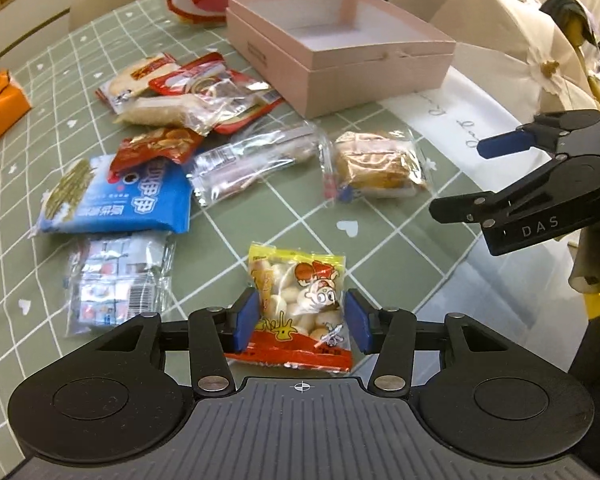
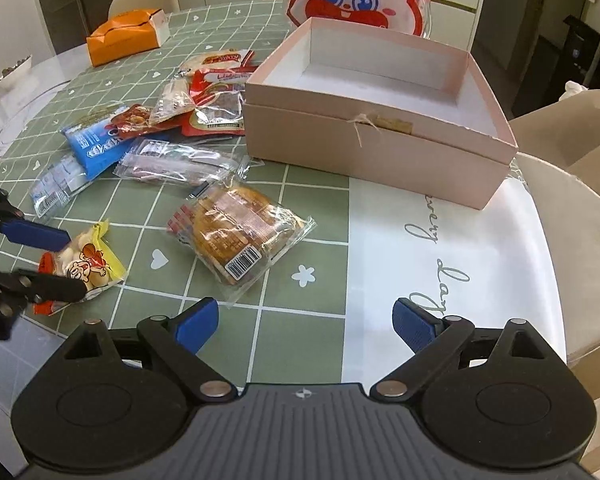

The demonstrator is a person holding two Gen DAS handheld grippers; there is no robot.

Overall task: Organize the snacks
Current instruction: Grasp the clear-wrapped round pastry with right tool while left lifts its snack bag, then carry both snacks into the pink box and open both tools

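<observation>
Straddling a light, crinkly yellow snack packet (image 1: 298, 304), the left gripper (image 1: 302, 320) stands apart; grip its puffy middle. Right gripper (image 2: 306, 326) gapes, nothing between.

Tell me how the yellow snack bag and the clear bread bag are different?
The yellow snack bag sits between the left gripper pads; the bread bag lies untouched. The yellow one is colourful with a cartoon; the bread one is see-through. The yellow looks smaller. Both are outside the pink box.

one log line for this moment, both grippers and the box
left gripper: open around yellow snack pack, on table | right gripper: open, nothing between | pink box: no snacks visible inside
</observation>
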